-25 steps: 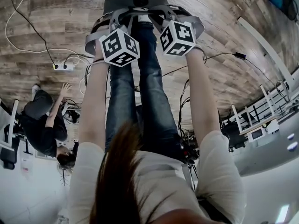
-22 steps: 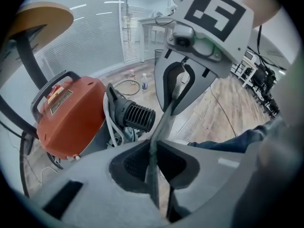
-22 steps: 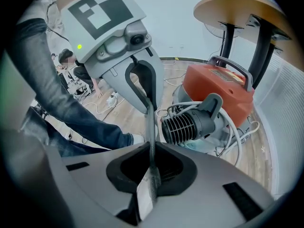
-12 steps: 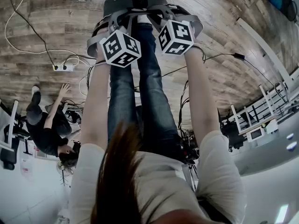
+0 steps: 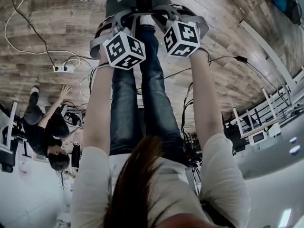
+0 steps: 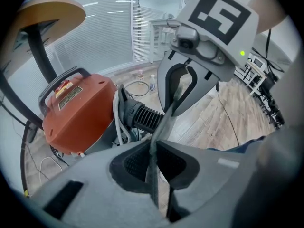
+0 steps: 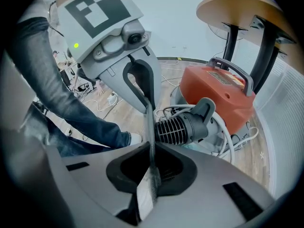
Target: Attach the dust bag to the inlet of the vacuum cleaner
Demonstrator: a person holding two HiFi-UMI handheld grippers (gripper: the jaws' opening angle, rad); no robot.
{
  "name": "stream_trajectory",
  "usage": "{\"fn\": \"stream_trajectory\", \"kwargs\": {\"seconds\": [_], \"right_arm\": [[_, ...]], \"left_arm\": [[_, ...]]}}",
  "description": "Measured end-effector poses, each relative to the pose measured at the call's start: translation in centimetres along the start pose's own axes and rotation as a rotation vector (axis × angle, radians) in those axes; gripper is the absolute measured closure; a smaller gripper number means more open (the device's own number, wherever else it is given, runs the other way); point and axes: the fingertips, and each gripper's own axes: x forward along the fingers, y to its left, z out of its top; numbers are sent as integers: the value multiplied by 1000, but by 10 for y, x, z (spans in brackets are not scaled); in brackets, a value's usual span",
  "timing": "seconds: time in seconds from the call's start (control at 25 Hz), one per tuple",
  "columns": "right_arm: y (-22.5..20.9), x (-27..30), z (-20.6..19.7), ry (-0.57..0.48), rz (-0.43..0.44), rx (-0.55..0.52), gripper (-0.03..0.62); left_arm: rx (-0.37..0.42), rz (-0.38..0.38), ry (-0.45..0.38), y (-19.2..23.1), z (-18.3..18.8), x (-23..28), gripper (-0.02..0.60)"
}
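Note:
The grey dust bag [image 5: 124,3] hangs between my two grippers, above the wooden floor in the head view. Its thin edge [image 6: 164,122] runs from my left gripper [image 6: 153,160], which is shut on it, across to the right gripper. My right gripper [image 7: 152,163] is shut on the same grey edge [image 7: 148,118], with a white card part of the bag showing at its pads. The orange vacuum cleaner [image 6: 78,110] stands on the floor just beyond the bag. Its black ribbed hose end [image 7: 185,125] points towards the bag. The inlet itself is not visible.
White cord and hose coil round the vacuum cleaner [image 7: 223,96]. A round wooden table top [image 7: 242,8] on dark legs stands over it. My own legs [image 5: 142,94] are below the grippers. A power strip [image 5: 64,69], cables and a crouching person [image 5: 47,127] are at the left.
The left gripper's marker cube has rolled slightly and shifted a little right. The right gripper has stayed put. The crouching person at the left has moved lower in the view.

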Motion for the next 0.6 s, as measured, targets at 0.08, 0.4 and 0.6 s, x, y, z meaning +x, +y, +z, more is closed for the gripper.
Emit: {"fn": "stream_trajectory", "kwargs": {"seconds": [0.08, 0.4, 0.6], "right_arm": [[-1, -1, -1, 3, 3, -9, 563], [-5, -2, -4, 31, 36, -84, 559], [-10, -4, -2, 46, 56, -117, 557]], "left_arm": [[-2, -2, -3, -1, 1, 1, 545], [-31, -4, -7, -5, 3, 2, 545], [-59, 17, -4, -1, 4, 1, 546]]}}
